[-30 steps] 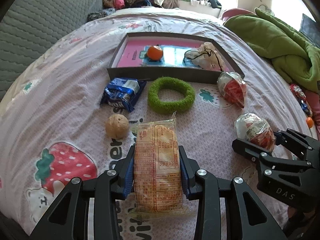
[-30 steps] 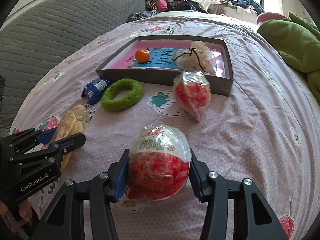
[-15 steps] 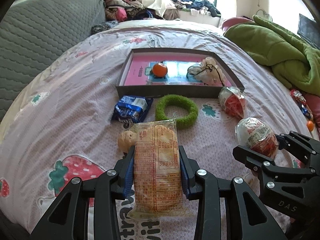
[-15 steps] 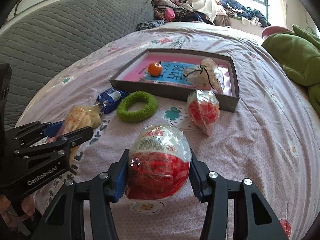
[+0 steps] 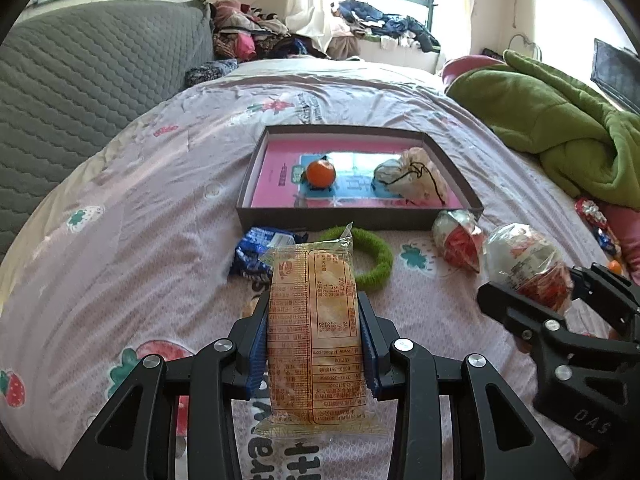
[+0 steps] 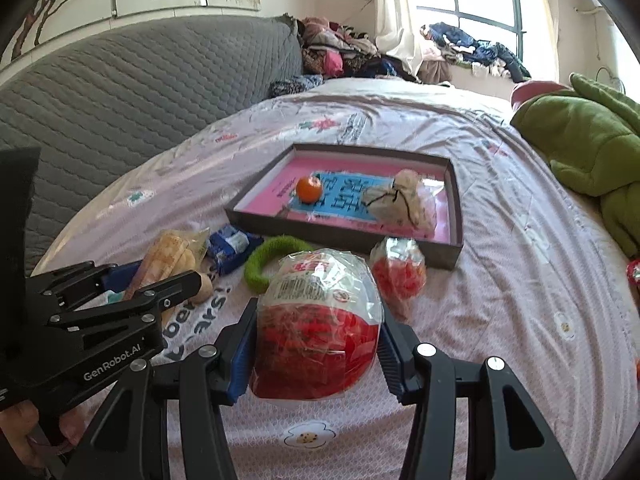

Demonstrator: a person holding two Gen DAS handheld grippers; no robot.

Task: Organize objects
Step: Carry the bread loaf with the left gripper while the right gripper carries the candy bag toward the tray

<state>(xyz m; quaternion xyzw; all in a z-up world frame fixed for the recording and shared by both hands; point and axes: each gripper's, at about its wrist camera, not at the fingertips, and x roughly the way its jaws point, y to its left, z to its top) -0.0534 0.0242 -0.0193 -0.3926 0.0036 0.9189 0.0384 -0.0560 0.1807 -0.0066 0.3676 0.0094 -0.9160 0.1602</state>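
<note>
Both packets have come up off the bed (image 5: 132, 216) since a second ago: the bedspread sat close under my fingers then, and now it lies well below, with the box (image 5: 356, 220) further down in both views. My left hand-held gripper (image 5: 314, 340) is clamped on the long yellow snack packet (image 5: 314, 320), its blue pads pressed to both long sides. My right hand-held gripper (image 6: 316, 344) is clamped on the round red-and-white snack bag (image 6: 318, 320), which bulges between its pads. I judge both lifts done, and the carry toward the box is the step in hand, since that is where sorted things already sit.

Counting what I see:
- One shallow dark box with a pink floor, ahead of both grippers.
- Two things inside it: one orange fruit (image 5: 320, 172) on the left and one pale drawstring pouch (image 5: 412, 176) on the right.
- Two red-and-white snack bags: the one I hold, and a second one (image 6: 398, 270) lying on the bed just before the box's near right corner.
- One yellow packet, held.
- One green fuzzy ring (image 5: 372, 258) lying near the box's front wall.
- One blue wrapper (image 5: 256, 252) just beside the ring, on its left.
- One brown round ball (image 6: 202, 286), seen only from the right wrist, partly hidden behind my left gripper.

So four things on the bed remain to be sorted, by my count.
</note>
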